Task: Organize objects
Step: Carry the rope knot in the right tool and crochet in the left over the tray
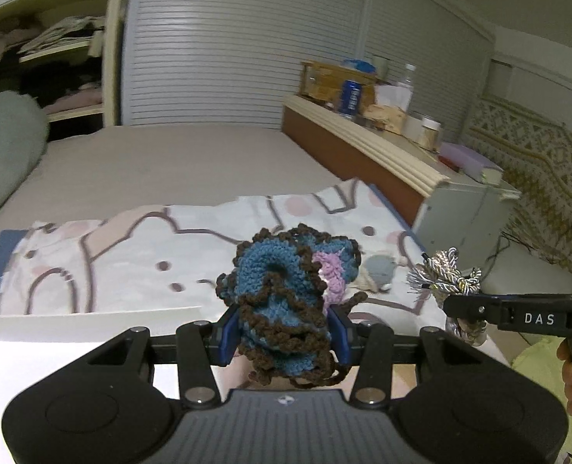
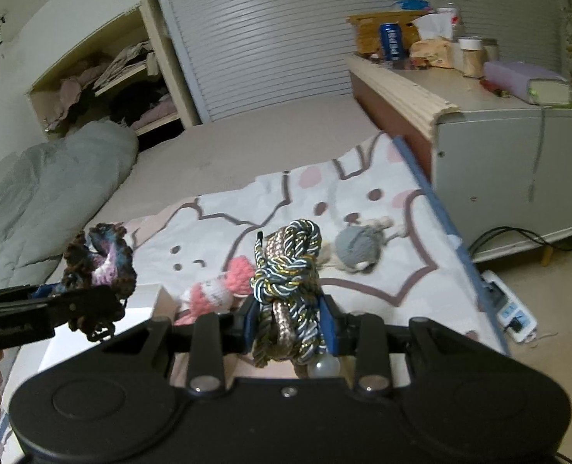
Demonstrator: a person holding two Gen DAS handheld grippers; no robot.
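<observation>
Dim indoor light, soft blur throughout, glare on the white box [image 1: 73, 348] (fisheye-bent, dark-cornered edges).

Crocheted yarn piece [image 1: 286, 290]: woolly, rough, matt. Twisted cord bundle [image 2: 289, 282]: silky, metallic-thread glint. Printed cloth [image 1: 131, 247]: soft, matt. Left gripper [image 1: 284, 332], right gripper [image 2: 289, 321]: matt black plastic, blue pads. Can [image 2: 391, 43]: glossy metal.

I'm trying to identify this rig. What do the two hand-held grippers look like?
Both match: the left hand-held gripper and right hand-held gripper have matte black bodies with two round bulges, silver bolts, black linkage arms and blue finger pads. The right one's side carries white "DAS" lettering. No cables or sleeves show.
</observation>
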